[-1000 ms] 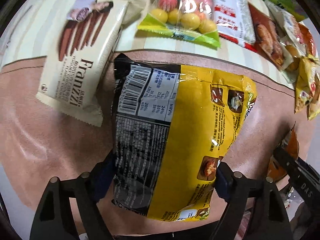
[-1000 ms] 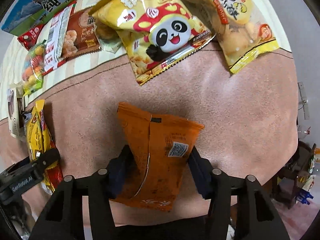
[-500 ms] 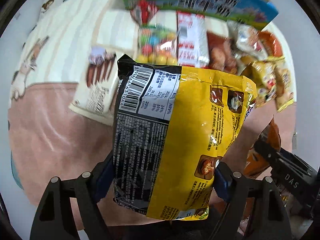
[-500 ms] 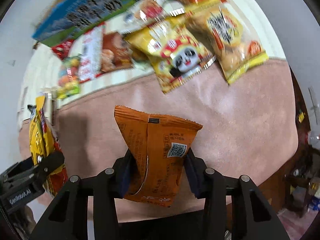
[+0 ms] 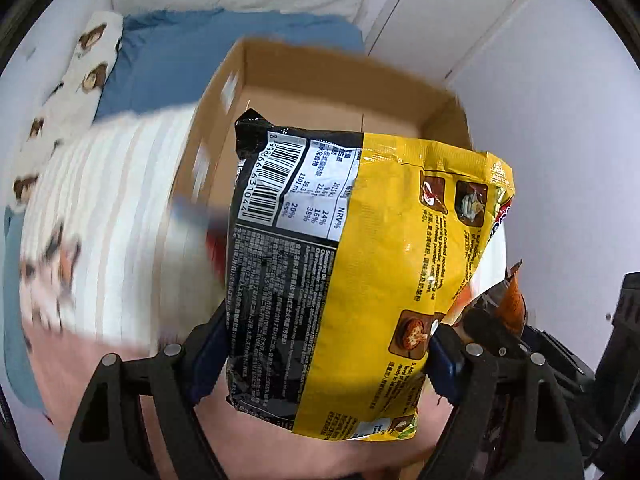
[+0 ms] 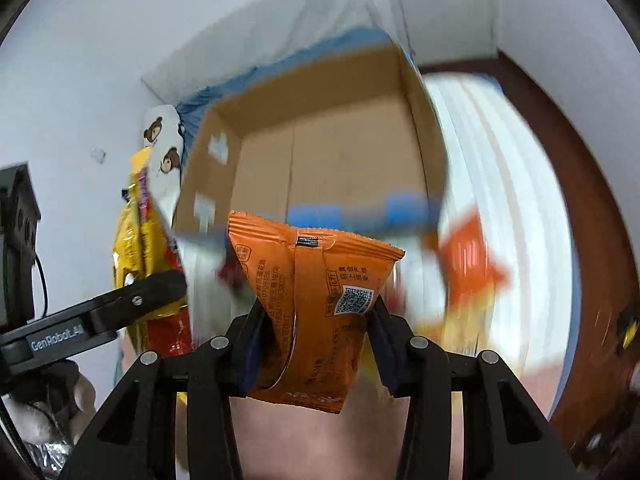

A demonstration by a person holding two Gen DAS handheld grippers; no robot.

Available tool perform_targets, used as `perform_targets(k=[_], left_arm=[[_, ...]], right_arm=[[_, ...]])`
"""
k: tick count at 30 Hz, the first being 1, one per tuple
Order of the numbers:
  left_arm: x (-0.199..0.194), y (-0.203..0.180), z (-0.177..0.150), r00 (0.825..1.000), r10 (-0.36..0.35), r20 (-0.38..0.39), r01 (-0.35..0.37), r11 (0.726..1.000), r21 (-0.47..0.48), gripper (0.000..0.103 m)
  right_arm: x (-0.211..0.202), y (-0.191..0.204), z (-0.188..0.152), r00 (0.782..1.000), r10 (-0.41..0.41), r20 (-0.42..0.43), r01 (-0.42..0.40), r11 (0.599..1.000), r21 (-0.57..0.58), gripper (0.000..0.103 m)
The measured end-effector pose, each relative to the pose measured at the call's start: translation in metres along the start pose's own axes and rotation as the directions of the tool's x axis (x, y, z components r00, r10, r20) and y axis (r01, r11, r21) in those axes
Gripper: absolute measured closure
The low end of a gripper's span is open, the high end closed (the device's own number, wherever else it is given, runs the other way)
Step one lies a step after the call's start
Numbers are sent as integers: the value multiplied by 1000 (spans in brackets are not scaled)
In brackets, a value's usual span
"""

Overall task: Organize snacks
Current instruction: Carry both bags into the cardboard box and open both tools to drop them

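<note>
Both claws grip snack packets (image 5: 360,280) before a blurred, seemingly cardboard box (image 6: 340,120).

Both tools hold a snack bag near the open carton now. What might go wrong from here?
1. The left tool grips only the bottom of the big yellow bag; it could swing or slip out.
2. The right tool, holding the orange bag, is close beside it, so they may collide over the cardboard box.
3. The blurred views suggest fast motion, so a drop could miss the box.

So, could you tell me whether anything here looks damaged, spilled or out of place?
Nothing stands out. The yellow noodle packet and the orange snack packet look sealed and intact, each clamped in a tool, and the open cardboard box ahead looks undamaged. Motion blur hides the loose snacks.
</note>
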State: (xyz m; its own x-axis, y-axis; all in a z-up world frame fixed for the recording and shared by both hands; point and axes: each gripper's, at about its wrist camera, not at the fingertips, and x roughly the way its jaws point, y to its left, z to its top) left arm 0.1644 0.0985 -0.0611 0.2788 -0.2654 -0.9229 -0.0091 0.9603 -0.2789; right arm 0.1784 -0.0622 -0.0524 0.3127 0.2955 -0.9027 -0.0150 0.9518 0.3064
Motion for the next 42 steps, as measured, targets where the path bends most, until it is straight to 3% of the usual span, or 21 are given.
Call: perform_targets(k=[2, 7, 13, 19, 23, 24, 25, 27, 30, 34, 41, 42], left_arm=[[8, 2, 33, 1000, 16, -3, -16, 1000, -3, 21], [63, 26, 107, 995, 57, -78, -60, 997, -46, 21], [132, 48, 140, 981, 87, -173, -100, 993, -64, 21], [164, 57, 156, 965, 147, -217, -157, 987, -28, 21], [166, 74, 151, 959, 139, -248, -146, 989, -9, 20], [164, 79, 149, 959, 145, -244, -151, 989, -5, 20], [161, 86, 146, 959, 149, -240, -154, 988, -3, 18], [153, 91, 142, 963, 139, -232, -144, 990, -4, 17], [136, 100, 135, 968, 118, -222, -123, 992, -10, 5], [110, 116, 131, 981, 90, -172, -93, 996, -13, 5], [60, 123, 110, 991, 122, -50, -120, 992, 35, 5], [65, 103, 116, 992, 120, -33, -119, 992, 33, 5]], right_arm=[[16, 6, 48, 1000, -24, 17, 24, 999, -34, 55], [78, 5, 130, 995, -84, -59, 80, 994, -68, 55], [148, -4, 175, 978, -154, -138, 142, 986, -93, 55], [192, -3, 184, 965, -200, -171, 178, 975, -136, 55], [215, 1, 194, 955, -212, -207, 178, 969, -171, 51], [220, 1, 196, 953, -217, -212, 180, 967, -179, 38], [223, 1, 197, 949, -229, -215, 190, 964, -187, 14], [224, 1, 197, 954, -211, -215, 174, 968, -180, 4], [224, 1, 196, 951, -219, -217, 179, 965, -189, 4], [212, -2, 193, 964, -187, -191, 160, 976, -148, 4], [172, 8, 176, 979, -159, -126, 147, 984, -105, 4], [164, 11, 174, 981, -156, -117, 144, 984, -104, 4]])
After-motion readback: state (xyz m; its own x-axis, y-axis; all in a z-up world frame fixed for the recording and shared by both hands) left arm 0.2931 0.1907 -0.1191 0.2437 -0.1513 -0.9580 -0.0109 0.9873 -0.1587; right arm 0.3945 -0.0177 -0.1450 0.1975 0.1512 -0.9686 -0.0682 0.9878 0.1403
